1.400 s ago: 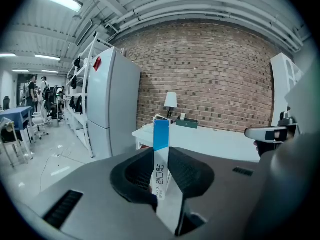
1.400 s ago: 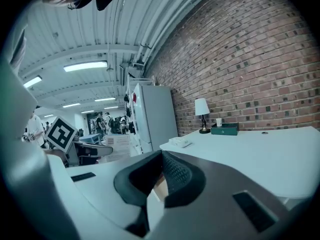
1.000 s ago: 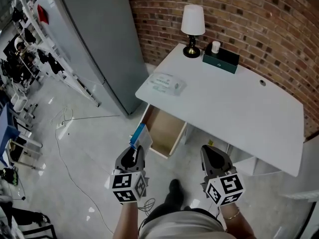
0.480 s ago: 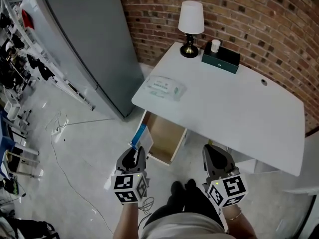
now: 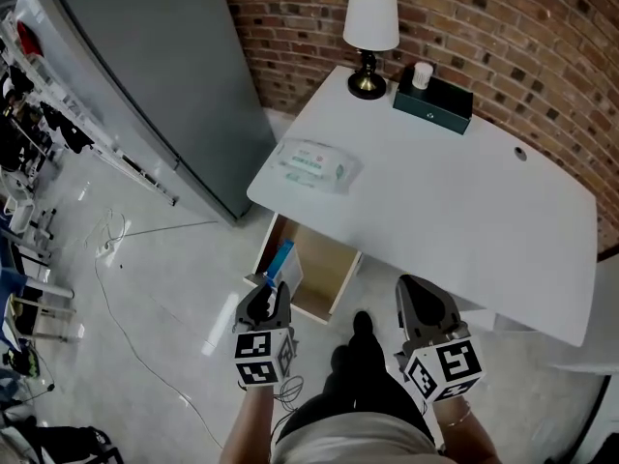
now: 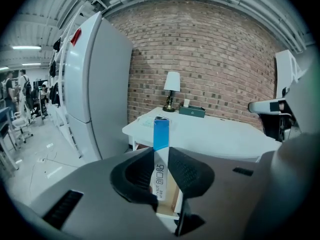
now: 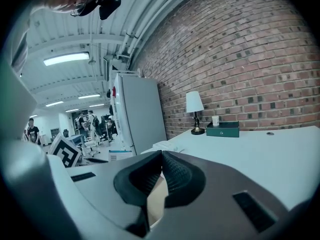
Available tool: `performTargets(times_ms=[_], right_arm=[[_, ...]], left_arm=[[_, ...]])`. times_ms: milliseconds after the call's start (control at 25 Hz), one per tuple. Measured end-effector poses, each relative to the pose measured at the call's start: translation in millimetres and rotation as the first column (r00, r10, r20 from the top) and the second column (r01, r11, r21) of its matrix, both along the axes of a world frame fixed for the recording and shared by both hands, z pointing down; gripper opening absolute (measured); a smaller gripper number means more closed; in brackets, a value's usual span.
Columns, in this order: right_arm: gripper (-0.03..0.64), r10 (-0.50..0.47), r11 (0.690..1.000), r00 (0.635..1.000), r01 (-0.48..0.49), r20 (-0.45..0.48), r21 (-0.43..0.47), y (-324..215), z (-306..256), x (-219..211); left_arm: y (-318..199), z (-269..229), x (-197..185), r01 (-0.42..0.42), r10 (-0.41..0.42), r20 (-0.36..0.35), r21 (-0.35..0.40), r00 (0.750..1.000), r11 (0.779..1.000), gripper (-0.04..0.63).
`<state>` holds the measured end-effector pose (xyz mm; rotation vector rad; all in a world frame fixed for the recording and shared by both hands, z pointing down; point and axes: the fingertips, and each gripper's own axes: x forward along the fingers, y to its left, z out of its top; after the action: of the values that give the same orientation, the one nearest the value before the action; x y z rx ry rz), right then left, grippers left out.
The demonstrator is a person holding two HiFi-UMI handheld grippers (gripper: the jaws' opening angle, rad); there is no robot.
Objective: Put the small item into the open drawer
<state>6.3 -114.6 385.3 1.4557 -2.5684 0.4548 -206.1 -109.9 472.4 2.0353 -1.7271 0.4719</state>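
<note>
Small blue-and-white box (image 5: 281,264) upright, clamped between the left gripper (image 5: 263,298) jaws, which stand partly open and press on its white lower half. Head view places it at the near left corner of the open drawer (image 5: 334,280).

Drawer inside bare wood; the counter (image 5: 435,201) overhangs its rear. On the counter: wipes pack (image 5: 314,162), lamp (image 5: 370,27), green box (image 5: 433,98).

Right gripper (image 5: 421,303) jaws closed together, nothing between them.

Left gripper view alone shows print on the box. Grey fridge (image 5: 145,75) to the left, open floor (image 5: 174,288) between it and the drawer.
</note>
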Motion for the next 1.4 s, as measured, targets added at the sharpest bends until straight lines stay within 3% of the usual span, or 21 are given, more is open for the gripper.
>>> performTargets(times_ms=[520, 1040, 1400], right_arm=[[0.008, 0.015, 0.998, 1.000, -0.015, -0.007, -0.056, -50.4, 28.3, 9.3], [0.006, -0.003, 0.996, 1.000, 0.002, -0.011, -0.088, -68.3, 53.2, 14.0], [0.007, -0.002, 0.992, 1.000, 0.000, -0.011, -0.124, -71.0, 70.9, 19.3]], left_arm=[[-49.5, 98.7, 18.4, -0.044, 0.052, 0.037, -0.185, 0.998, 0.982, 0.101], [-78.4, 190.5, 45.3, -0.081, 0.116, 0.078, -0.352, 0.990, 0.932, 0.101], [-82.5, 244.3, 55.8, -0.095, 0.167, 0.120, -0.456, 0.979, 0.885, 0.101]])
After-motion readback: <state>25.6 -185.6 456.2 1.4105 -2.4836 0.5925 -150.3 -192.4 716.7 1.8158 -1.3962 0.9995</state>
